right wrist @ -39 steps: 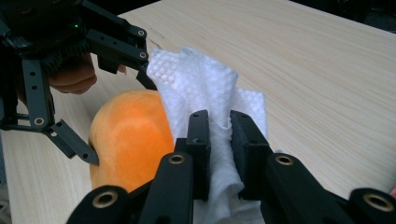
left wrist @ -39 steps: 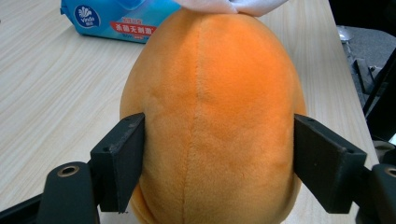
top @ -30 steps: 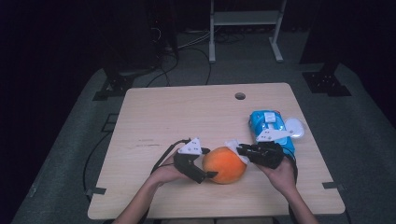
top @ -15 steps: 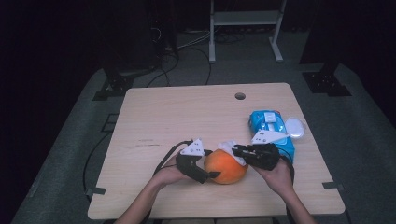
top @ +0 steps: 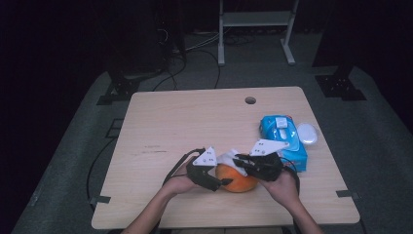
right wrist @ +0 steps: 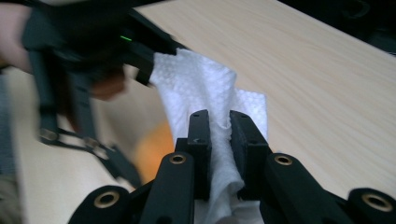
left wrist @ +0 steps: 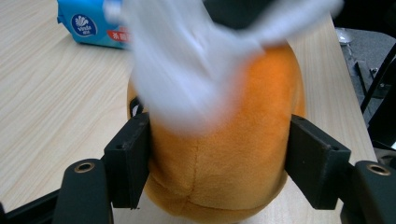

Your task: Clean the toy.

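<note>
High view: orange plush toy steadied for wiping with a tissue.
Left tongs (top: 221, 183) have just been closing, and their jaws now press both flanks of the orange plush toy (left wrist: 224, 154), bracing it on the counter (top: 195, 122). Right tongs (right wrist: 219, 126) are clenched on a white tissue (right wrist: 201, 88) draped over the toy's top, apparently to wipe it. Tissue pack (top: 282, 134) lies just beyond the right tongs.

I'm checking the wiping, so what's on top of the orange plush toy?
A white tissue lies over the orange plush toy, pinched by the right gripper. The toy's top beneath it is covered.
</note>
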Demonstrator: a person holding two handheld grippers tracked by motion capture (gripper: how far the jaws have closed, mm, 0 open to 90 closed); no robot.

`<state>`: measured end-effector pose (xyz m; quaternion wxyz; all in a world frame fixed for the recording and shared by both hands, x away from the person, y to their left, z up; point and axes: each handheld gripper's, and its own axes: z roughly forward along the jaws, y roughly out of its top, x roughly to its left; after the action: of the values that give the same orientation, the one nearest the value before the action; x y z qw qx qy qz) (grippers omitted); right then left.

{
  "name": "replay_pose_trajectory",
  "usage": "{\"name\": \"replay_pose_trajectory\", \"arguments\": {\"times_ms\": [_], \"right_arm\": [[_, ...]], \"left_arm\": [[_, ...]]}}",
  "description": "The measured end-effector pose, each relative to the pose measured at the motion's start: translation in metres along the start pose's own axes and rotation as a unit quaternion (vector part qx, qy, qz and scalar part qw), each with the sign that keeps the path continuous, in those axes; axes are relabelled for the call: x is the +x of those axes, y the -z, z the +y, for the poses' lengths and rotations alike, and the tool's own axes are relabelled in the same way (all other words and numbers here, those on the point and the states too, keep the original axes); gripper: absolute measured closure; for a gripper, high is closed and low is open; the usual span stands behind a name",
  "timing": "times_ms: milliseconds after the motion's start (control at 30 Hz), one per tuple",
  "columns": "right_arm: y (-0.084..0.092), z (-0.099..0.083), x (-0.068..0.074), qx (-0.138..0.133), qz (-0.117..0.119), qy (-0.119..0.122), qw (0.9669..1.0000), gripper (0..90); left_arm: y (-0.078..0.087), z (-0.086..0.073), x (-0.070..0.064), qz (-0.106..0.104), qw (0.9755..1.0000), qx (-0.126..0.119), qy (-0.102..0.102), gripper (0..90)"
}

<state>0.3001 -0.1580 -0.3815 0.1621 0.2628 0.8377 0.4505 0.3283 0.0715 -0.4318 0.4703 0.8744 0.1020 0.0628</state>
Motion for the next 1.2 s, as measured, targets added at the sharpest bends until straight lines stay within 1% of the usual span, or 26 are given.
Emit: {"name": "replay_pose_trajectory", "arguments": {"times_ms": [33,67,133,200,267,333,400,467,533,567,633,667,733,867,1033,1100,1200], "right_arm": [[0.002,-0.003,-0.006,0.003,-0.004,-0.009,0.9999,78.2],[0.005,-0.006,-0.013,0.003,-0.002,-0.024,0.9997,78.2],[0.009,-0.012,-0.023,0.007,-0.018,-0.040,0.9990,78.2],[0.012,-0.015,-0.027,0.004,-0.016,-0.053,0.9985,78.3],[0.011,-0.014,-0.022,0.002,-0.016,-0.047,0.9988,78.3],[0.008,-0.009,-0.016,0.002,-0.014,-0.036,0.9992,78.2],[0.005,-0.004,-0.009,0.001,-0.003,-0.027,0.9996,78.2],[0.000,0.000,-0.001,0.004,0.003,-0.015,0.9999,78.2],[-0.005,0.004,0.007,0.001,0.024,-0.020,0.9995,78.1],[-0.009,0.005,0.011,0.004,0.030,-0.017,0.9994,78.1],[-0.015,0.008,0.016,0.014,0.027,-0.008,0.9995,78.2],[-0.017,0.009,0.016,0.015,0.027,-0.007,0.9995,78.2],[-0.017,0.009,0.011,0.015,0.025,-0.015,0.9995,78.3],[-0.009,0.004,-0.004,0.008,0.007,-0.033,0.9994,78.2],[0.005,-0.013,-0.021,0.002,-0.017,-0.055,0.9983,78.3],[0.011,-0.021,-0.028,0.002,-0.029,-0.058,0.9979,78.2],[0.018,-0.032,-0.035,0.003,-0.030,-0.073,0.9969,78.2]], "left_arm": [[0.001,-0.001,0.001,-0.001,1.0000,0.000,0.002,29.8],[0.001,-0.002,0.001,-0.002,1.0000,-0.001,0.003,29.8],[0.000,-0.001,0.001,-0.001,1.0000,-0.002,0.003,29.7],[-0.001,0.001,-0.001,0.002,1.0000,-0.003,-0.001,29.6],[-0.001,0.002,-0.001,0.006,1.0000,0.007,-0.001,29.4],[0.000,0.002,-0.001,0.008,0.9999,0.008,0.000,29.5],[-0.001,0.003,-0.002,0.008,0.9999,0.007,0.000,29.7],[-0.001,0.005,-0.004,0.012,0.9998,0.012,-0.007,29.7],[-0.003,0.007,-0.007,0.011,0.9998,0.014,-0.012,29.7],[-0.003,0.007,-0.007,0.010,0.9997,0.016,-0.014,29.7],[-0.002,0.005,-0.005,0.009,0.9998,0.017,-0.007,29.8],[-0.002,0.003,-0.004,0.007,0.9999,0.014,-0.003,29.9],[-0.001,0.002,-0.003,0.003,0.9999,0.012,0.001,30.1],[-0.001,0.000,-0.001,0.000,0.9999,0.012,0.003,30.0],[-0.001,-0.002,0.002,-0.007,0.9999,0.008,0.006,29.8],[0.000,-0.002,0.003,-0.007,0.9999,0.010,0.005,29.7],[-0.001,-0.003,0.004,-0.010,0.9999,0.007,0.005,29.3]]}}
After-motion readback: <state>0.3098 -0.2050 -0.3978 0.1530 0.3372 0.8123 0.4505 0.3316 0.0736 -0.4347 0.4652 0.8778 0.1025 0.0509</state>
